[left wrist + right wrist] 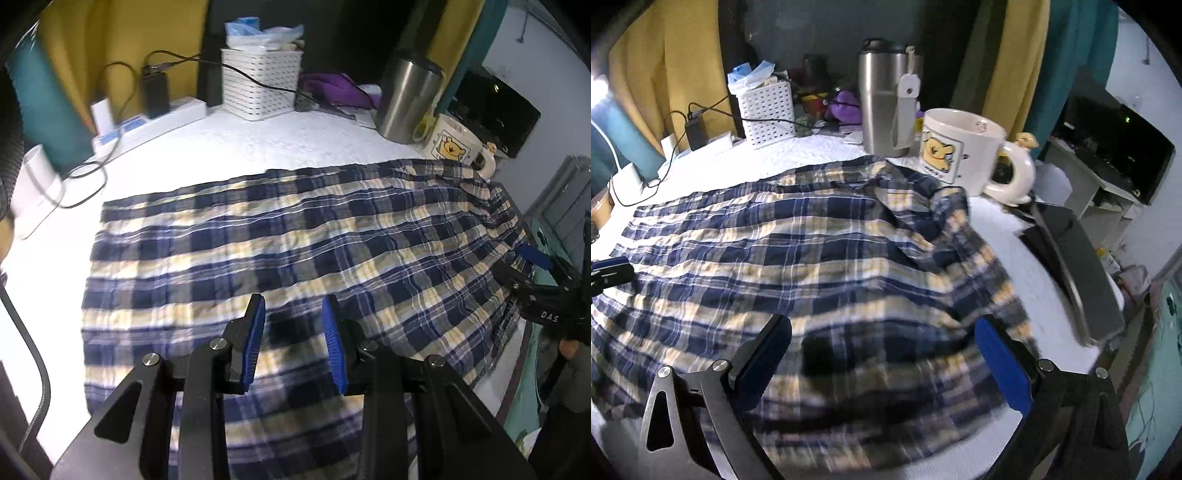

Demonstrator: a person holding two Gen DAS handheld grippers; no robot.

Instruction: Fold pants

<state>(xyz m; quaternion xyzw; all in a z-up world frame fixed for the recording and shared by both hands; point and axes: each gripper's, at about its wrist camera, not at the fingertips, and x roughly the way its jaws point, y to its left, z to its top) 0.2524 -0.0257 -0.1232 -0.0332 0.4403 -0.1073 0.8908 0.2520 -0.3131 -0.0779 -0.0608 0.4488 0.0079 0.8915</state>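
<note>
Blue, white and yellow plaid pants [295, 236] lie spread across the white tabletop [229, 147]. One end is bunched and wrinkled beside the bear mug [912, 206]. My left gripper [293, 301] hovers over the near part of the cloth, its blue pads apart with nothing between them. In the right wrist view my right gripper [882, 325] stands wide open above the near right part of the pants and holds nothing. One of its blue pads [535, 256] shows at the cloth's right edge in the left wrist view.
Along the back stand a white slotted basket [260, 85], a steel tumbler [882, 103] and a cream bear mug [960, 151]. A power strip with chargers and cables [147, 118] lies at the back left. A dark flat device [1071, 258] rests near the table's right edge.
</note>
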